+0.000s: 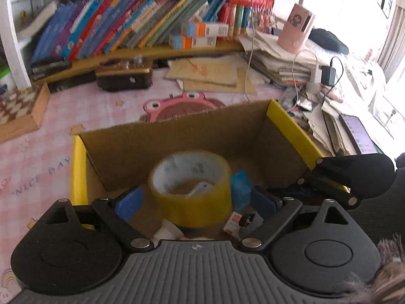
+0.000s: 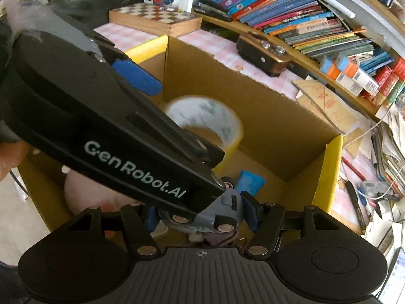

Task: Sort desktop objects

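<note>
An open cardboard box with yellow-edged flaps stands on the pink checked desk mat. A yellow tape roll lies flat on its floor, between the blue pads of my left gripper. The pads stand a little off the roll on both sides, so the gripper is open. In the right wrist view the left gripper's black arm crosses over the tape roll. My right gripper hangs over the box's near side, shut on a grey-blue toy car with its wheels showing. A small blue packet lies on the box floor.
A wooden chessboard sits beyond the box. A dark brown and gold case and leaning books line the back shelf. Stacked papers, cables and a charger crowd the right side, and a pink frog mat lies behind the box.
</note>
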Available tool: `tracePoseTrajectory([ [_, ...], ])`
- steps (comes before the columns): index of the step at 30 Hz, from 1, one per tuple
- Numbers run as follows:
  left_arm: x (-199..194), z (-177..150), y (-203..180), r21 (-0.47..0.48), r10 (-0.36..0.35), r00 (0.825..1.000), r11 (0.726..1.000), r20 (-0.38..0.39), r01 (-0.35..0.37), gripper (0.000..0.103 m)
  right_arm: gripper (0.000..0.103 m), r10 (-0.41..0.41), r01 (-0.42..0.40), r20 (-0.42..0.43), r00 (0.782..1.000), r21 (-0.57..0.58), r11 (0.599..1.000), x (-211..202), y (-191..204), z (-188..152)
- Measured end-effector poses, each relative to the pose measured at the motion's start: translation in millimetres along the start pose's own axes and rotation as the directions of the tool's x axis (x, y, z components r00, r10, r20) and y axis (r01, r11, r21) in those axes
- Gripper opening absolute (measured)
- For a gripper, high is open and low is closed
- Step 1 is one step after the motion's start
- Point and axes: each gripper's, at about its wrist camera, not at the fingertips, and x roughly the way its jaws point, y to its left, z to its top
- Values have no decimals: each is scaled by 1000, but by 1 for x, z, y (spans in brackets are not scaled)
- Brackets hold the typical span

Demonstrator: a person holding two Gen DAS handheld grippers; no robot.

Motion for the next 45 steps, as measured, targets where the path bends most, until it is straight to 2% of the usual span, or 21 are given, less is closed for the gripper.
tracePoseTrajectory([
  [2, -9, 0, -2, 4, 6, 999, 1000, 44, -6, 94, 69, -12, 10, 33, 999, 33, 999, -6, -1, -3],
  [7, -41, -2, -4, -2, 14, 987, 1000, 159, -14, 97, 70, -16, 5, 108, 994, 102, 995, -24, -7, -7],
  [14, -97, -14, 1, -21, 39, 961, 999, 273, -35, 100, 71, -53, 15, 209, 977, 180, 984, -59, -2, -13],
  [19, -134, -34, 9, -62, 91, 940, 995, 330, -75, 103, 73, -94, 29, 280, 955, 229, 973, -88, 12, -20],
  [26, -180, -76, 28, -127, 162, 914, 984, 371, -123, 103, 78, -190, 59, 337, 922, 363, 930, -119, 39, -39],
  [29, -196, -98, 34, -139, 186, 911, 980, 368, -144, 103, 78, -224, 63, 342, 913, 423, 904, -126, 53, -51],
  [34, -214, -130, 46, -141, 211, 917, 975, 338, -173, 103, 78, -259, 72, 333, 906, 483, 873, -136, 82, -66],
  [39, -234, -160, 51, -139, 242, 911, 968, 332, -207, 103, 78, -289, 93, 319, 903, 509, 855, -147, 113, -80],
  [43, -248, -186, 51, -129, 304, 891, 952, 337, -277, 103, 86, -322, 116, 308, 895, 537, 835, -154, 138, -86],
  [45, -255, -197, 52, -130, 319, 888, 948, 332, -292, 103, 87, -337, 132, 296, 894, 545, 828, -156, 150, -90],
])
